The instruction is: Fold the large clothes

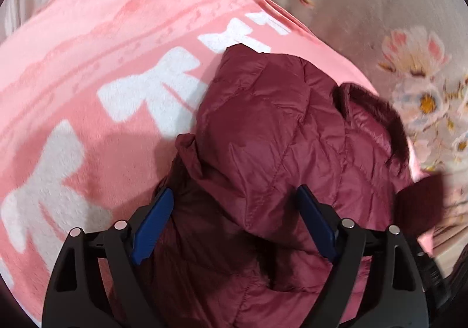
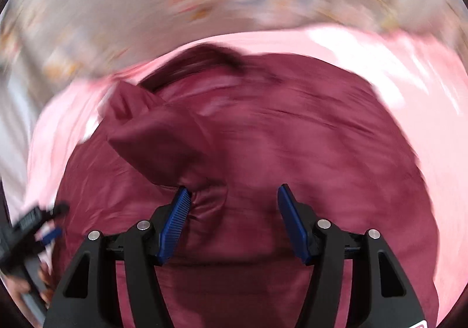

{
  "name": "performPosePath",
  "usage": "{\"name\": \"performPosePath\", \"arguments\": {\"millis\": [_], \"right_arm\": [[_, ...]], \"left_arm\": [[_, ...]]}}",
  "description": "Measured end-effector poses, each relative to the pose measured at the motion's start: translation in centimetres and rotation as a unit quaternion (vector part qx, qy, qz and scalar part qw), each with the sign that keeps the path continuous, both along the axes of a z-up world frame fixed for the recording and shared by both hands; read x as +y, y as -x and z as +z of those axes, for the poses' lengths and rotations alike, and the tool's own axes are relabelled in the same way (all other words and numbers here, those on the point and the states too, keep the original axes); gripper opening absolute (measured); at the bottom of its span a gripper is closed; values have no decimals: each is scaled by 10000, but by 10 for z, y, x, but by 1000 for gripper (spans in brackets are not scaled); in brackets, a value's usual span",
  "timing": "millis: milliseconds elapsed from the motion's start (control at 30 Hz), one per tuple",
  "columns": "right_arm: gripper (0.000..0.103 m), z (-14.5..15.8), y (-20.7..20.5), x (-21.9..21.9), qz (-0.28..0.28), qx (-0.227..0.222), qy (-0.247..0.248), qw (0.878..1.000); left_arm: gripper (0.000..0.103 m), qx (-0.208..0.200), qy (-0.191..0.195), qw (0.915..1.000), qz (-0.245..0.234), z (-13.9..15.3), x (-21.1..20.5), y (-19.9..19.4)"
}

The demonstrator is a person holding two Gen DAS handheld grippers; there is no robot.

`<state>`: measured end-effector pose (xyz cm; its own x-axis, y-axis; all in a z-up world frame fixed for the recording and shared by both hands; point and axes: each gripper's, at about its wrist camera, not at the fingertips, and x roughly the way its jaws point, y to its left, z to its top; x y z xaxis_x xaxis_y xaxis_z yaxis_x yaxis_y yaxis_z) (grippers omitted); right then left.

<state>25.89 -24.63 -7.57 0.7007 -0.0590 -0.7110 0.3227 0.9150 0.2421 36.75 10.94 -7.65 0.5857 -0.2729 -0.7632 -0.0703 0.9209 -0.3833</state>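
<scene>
No writing is readable (the right view is blurred). Your left gripper (image 1: 235, 221) and right gripper (image 2: 234, 221) hang over the jacket (image 1: 278, 135) with jaws open, gripping nothing. The jacket lies on the pink blanket (image 1: 87, 64), near its right edge; floral sheet (image 1: 380, 20) lies beyond.

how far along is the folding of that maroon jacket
Done: the maroon jacket lies bunched on the pink blanket, partly doubled over. In hand: nothing; the left tool and right tool stand open over it. Left: flattening and final folds.
</scene>
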Motion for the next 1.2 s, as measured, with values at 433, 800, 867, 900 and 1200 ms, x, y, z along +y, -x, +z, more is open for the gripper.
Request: {"name": "performPosePath", "arguments": {"millis": [433, 800, 867, 900, 1200], "right_arm": [[53, -11, 25, -73, -286, 11, -1341, 9906], [2, 67, 24, -61, 343, -813, -399, 9953], [2, 40, 16, -61, 315, -236, -106, 9992], [2, 27, 13, -61, 311, -31, -96, 9995], [2, -28, 22, -48, 339, 438, 168, 9983]], "left_arm": [[71, 373, 1779, 9831, 233, 5, 26, 4], [5, -90, 1194, 9928, 43, 39, 31, 2], [2, 72, 807, 9967, -48, 23, 21, 0], [0, 149, 694, 9975, -54, 16, 19, -1], [0, 118, 183, 9997, -88, -11, 13, 7]]}}
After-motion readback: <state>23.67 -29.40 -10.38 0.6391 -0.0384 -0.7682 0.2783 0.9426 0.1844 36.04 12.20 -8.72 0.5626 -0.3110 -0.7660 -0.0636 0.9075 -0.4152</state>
